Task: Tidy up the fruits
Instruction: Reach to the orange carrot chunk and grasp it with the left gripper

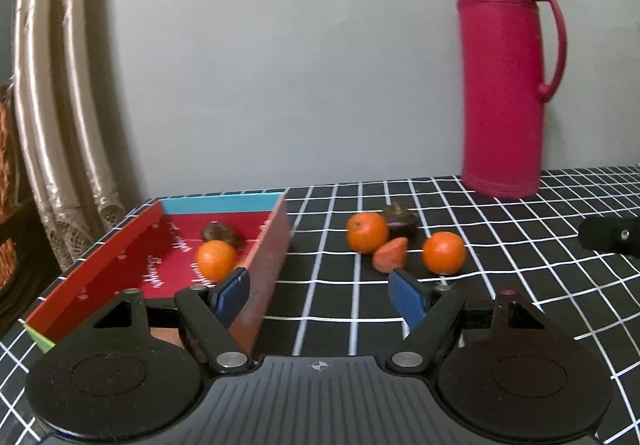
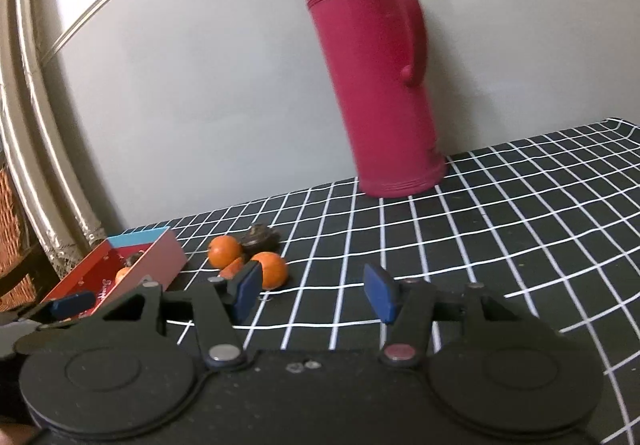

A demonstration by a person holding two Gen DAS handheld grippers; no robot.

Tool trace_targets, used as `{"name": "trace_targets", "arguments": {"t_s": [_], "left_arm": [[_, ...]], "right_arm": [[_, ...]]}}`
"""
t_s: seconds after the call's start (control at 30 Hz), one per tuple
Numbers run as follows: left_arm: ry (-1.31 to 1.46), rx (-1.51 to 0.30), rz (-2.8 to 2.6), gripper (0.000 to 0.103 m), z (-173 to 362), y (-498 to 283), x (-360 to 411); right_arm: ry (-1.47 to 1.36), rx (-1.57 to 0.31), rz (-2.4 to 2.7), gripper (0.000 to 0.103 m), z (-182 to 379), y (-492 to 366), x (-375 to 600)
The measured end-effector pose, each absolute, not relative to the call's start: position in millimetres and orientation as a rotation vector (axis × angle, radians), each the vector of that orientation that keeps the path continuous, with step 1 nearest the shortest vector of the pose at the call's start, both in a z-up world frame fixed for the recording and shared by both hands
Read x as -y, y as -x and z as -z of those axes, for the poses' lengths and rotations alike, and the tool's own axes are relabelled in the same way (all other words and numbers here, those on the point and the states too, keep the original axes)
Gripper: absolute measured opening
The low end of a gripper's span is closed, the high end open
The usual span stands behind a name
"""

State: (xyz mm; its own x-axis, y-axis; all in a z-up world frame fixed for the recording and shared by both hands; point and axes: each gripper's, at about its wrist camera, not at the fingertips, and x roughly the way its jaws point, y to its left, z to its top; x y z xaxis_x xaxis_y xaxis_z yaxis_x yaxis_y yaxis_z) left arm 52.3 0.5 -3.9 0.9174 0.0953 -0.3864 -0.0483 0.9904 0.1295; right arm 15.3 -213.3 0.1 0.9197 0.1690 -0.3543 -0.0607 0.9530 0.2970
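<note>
A red cardboard box (image 1: 100, 257) with a blue far end lies at the table's left and holds an orange (image 1: 216, 259) and a brown fruit (image 1: 218, 233). To its right on the cloth lie two oranges (image 1: 367, 232) (image 1: 444, 252), another brown fruit (image 1: 400, 223) and an orange-red wedge (image 1: 391, 255). My left gripper (image 1: 320, 295) is open and empty, with its left pad over the box's right wall. My right gripper (image 2: 314, 291) is open and empty too, low over the cloth. The nearer orange (image 2: 274, 269) sits just beyond its left pad (image 2: 248, 289).
A tall pink thermos (image 1: 500, 85) stands at the back against a grey wall. A black cloth with a white grid (image 2: 500, 245) covers the table. Beige curtains and a wicker basket (image 1: 6, 245) are off the left edge. One blue pad (image 2: 72, 304) of the left gripper overlaps the box.
</note>
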Motion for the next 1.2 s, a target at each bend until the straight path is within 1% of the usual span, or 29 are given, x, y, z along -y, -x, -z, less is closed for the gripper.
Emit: {"name": "trace_targets", "arguments": {"t_s": [0.2,0.3,0.37,0.77,0.87,1.2], "left_arm": [[-0.139,-0.409,-0.048,0.076,5.9,-60.8,16.3],[-0.160,-0.411,-0.034,0.076,7.9,-69.6,22.1],[-0.161,-0.417,-0.027,0.076,8.8,-78.8,25.0],[-0.170,-0.471,-0.013,0.075,20.6,-124.4,40.4],[-0.167,-0.498,0.001,0.058,24.1,-133.0,41.2],[-0.164,-0.530,-0.014,0.057,33.6,-150.1,47.5]], "right_arm": [[-0.275,-0.383,-0.076,0.056,10.0,-19.8,225.0],[-0.319,-0.424,-0.058,0.056,19.7,-31.9,230.9],[-0.360,-0.418,-0.080,0.056,20.1,-37.3,233.3],[-0.374,-0.418,-0.092,0.057,22.6,-63.7,230.1],[-0.366,-0.413,-0.099,0.057,22.8,-69.0,229.5],[-0.348,-0.406,-0.066,0.056,27.1,-74.4,236.0]]}}
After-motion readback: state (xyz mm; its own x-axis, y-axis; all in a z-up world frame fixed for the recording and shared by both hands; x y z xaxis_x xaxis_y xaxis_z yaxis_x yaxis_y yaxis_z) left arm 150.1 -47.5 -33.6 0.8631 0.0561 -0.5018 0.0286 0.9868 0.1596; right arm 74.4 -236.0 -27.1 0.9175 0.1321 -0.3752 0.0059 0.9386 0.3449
